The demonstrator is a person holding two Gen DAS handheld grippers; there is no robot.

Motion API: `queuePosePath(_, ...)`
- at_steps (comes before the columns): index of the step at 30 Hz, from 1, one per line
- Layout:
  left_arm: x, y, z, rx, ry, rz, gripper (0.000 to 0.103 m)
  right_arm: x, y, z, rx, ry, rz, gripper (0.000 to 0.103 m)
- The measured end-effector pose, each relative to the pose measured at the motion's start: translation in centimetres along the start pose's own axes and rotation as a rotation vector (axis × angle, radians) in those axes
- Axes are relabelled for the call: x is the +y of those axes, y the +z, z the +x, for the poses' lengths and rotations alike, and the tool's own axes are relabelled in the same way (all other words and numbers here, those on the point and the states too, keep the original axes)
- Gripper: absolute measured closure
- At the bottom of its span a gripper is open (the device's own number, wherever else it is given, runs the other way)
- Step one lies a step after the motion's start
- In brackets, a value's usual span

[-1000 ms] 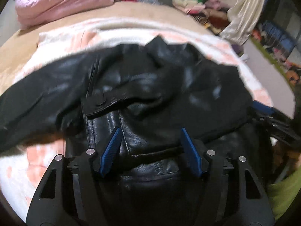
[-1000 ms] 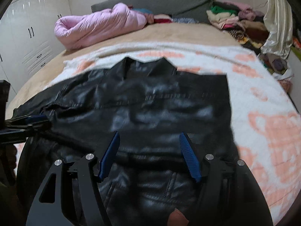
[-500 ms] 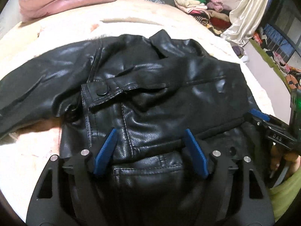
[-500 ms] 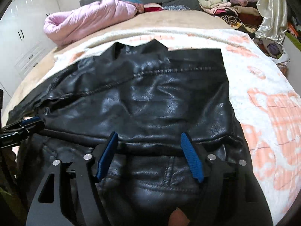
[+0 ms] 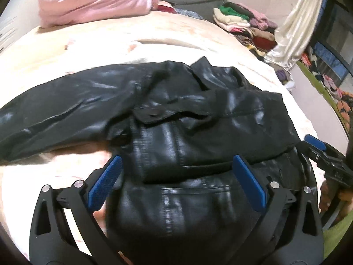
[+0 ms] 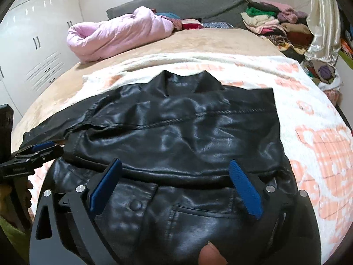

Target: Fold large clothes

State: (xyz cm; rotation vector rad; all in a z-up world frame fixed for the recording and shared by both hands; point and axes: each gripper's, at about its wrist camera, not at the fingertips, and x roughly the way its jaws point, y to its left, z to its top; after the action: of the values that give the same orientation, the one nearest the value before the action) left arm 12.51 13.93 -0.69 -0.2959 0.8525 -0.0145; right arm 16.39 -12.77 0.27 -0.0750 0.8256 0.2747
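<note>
- Black leather jacket (image 6: 176, 132) spread on a peach-patterned blanket (image 6: 320, 150) across the bed, collar (image 6: 189, 81) toward the headboard, right side and hem band already doubled over the body.
- Left gripper (image 5: 176, 176) and right gripper (image 6: 176, 183) hovering above the near folded edge, jaws opening wide, nothing pinched between the blue pads (image 6: 245, 190); leather lying below the fingers, not held.
- Judged step: letting go after a fold, with the left sleeve (image 5: 55, 114) likely next, lying stretched out flat to the side.
- To do well: pinch the sleeve near the cuff, lift clear to avoid dragging the stiff leather, lay straight across the chest, press the crease flat.
- Room: bare blanket beyond the collar and to the right; pink puffer coat (image 6: 119, 35) and clothes pile (image 6: 278, 24) well apart; near bed edge close under both grippers.
</note>
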Motion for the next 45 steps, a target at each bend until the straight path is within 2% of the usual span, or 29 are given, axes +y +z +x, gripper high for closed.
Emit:
queuePosePath(7, 3.0, 0.1, -2.0, -0.038, 0.032, -0.072, 0.009, 3.7, 1.3, 0.0, -0.018, 0.024, -0.052, 0.006)
queuePosePath(14, 5.7, 0.3, -3.6, -0.074, 0.111, -0.11, 0.009, 7.5, 2.6, 0.2, -0.044, 0.057, -0.094, 0.006)
queuePosePath(30, 12.1, 0.2, -6.0, -0.131, 0.239, -0.227, 0.009, 16.1, 5.4, 1.4, -0.07, 0.147, -0.201, 0.006)
queuePosePath(37, 14.2, 0.2, -7.1, -0.153, 0.333, -0.256, 0.009, 19.3, 5.5, 2.3, -0.061, 0.185, -0.246, 0.006)
queuePosePath(45, 17.0, -0.2, -7.3, -0.145, 0.354, -0.341, 0.009, 22.1, 5.6, 3.7, -0.048, 0.214, -0.281, 0.006)
